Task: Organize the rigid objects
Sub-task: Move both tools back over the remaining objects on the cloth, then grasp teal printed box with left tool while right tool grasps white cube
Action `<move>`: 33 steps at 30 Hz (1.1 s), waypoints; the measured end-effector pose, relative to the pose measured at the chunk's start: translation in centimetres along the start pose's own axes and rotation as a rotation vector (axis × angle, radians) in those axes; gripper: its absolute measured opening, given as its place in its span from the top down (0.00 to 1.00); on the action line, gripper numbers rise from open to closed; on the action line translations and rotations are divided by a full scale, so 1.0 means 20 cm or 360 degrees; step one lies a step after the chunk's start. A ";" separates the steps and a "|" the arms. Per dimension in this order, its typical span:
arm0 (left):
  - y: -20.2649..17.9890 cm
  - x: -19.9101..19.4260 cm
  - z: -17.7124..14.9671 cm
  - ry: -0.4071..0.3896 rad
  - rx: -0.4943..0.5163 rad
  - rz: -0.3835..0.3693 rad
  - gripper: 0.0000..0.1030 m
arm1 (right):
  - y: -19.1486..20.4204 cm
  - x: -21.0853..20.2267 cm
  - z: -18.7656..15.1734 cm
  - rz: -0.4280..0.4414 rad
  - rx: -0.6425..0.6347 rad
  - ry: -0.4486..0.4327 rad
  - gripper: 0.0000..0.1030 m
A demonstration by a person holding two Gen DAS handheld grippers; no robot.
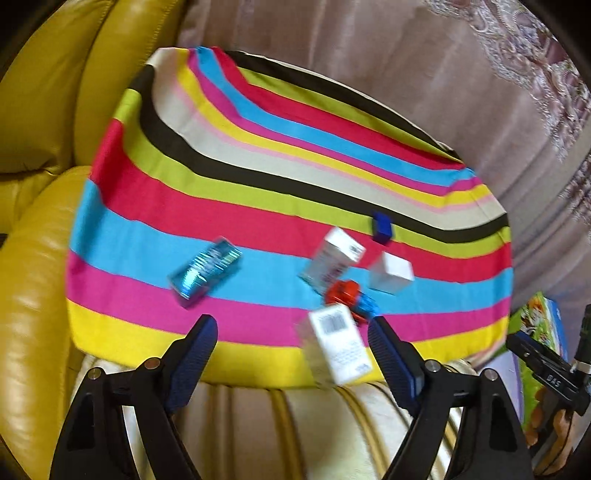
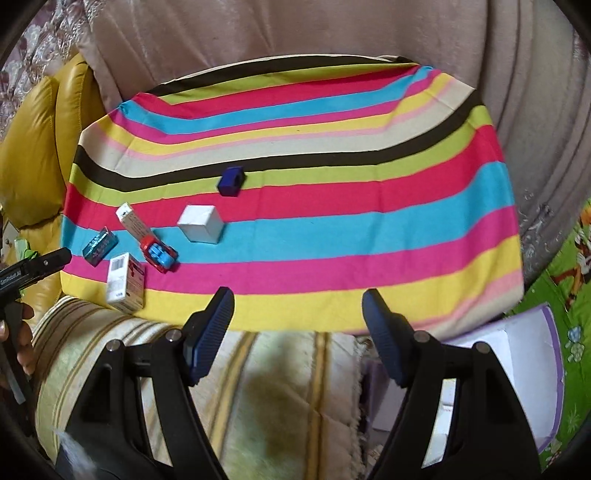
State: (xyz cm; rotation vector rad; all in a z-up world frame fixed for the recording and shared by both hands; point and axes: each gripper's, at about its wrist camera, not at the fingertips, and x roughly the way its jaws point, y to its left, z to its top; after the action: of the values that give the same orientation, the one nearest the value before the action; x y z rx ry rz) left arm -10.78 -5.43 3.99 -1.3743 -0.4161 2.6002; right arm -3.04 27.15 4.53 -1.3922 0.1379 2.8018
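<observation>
On a bright striped cloth lie several small items. They are a teal foil box, a white barcode box, a narrow white box, a red and blue toy car, a white cube and a dark blue block. My left gripper is open at the cloth's near edge. The barcode box stands just inside its right finger, untouched, with the toy car behind it and the teal box ahead on the left. My right gripper is open and empty over the yellow stripe.
A yellow leather armchair borders the cloth on the left. Beige fabric hangs behind it. A striped cushion lies under the near edge. To the right sit a green play mat and a white box.
</observation>
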 end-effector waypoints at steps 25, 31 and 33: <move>0.24 0.39 0.18 0.0277 0.0213 0.0375 0.45 | 0.47 0.43 0.21 0.0104 -0.0126 0.0197 0.25; 0.26 0.43 0.18 0.0309 0.0228 0.0376 0.58 | 0.55 0.53 0.23 0.0102 -0.0151 0.0224 0.25; 0.27 0.44 0.17 0.0324 0.0220 0.0365 0.66 | 0.56 0.56 0.24 0.0099 -0.0141 0.0232 0.25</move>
State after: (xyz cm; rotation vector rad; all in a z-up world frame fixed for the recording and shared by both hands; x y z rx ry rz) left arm -18.67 -8.74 -2.81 -1.7039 -0.0501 2.5651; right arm -14.18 16.01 -0.66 -1.6401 0.0596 2.7856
